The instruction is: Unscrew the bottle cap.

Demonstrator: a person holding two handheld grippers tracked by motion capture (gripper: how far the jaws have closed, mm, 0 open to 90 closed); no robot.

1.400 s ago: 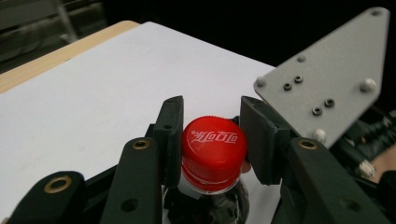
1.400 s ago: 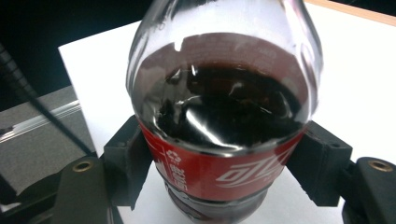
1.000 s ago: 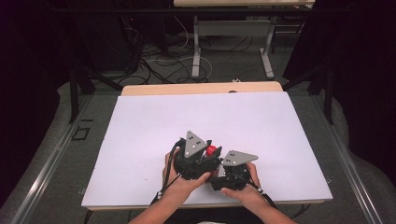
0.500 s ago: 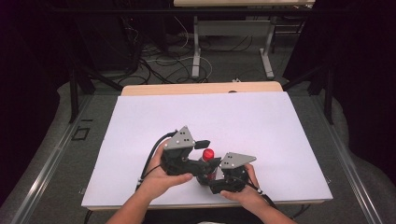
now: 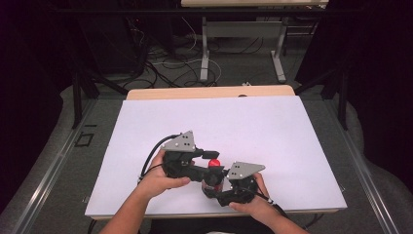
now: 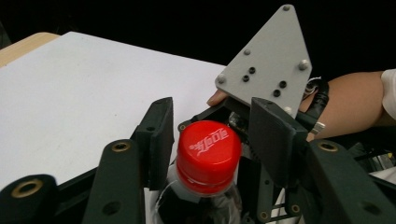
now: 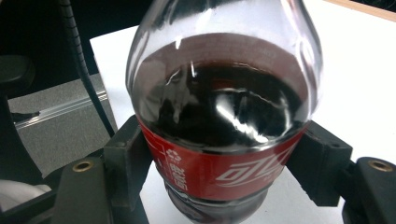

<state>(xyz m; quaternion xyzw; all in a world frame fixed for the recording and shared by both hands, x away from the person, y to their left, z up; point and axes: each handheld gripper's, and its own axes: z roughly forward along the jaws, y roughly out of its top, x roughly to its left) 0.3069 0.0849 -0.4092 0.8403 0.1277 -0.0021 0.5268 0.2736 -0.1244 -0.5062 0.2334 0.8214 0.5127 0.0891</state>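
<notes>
Right tool (image 7: 224,186) clamps the cola bottle (image 7: 224,116) low center of the high view, left tool (image 6: 210,154), jaws just closing, straddles the red cap (image 6: 208,151); a loose bite could slip, fizzy cola spraying the bench (image 5: 243,122).

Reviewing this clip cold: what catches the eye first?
The red cap of a cola bottle, standing near the front edge of the white table. The right gripper clamps the bottle at its red label, while the left gripper brackets the cap, its jaws just closing; the left pad looks to touch it, the right stands off.
</notes>
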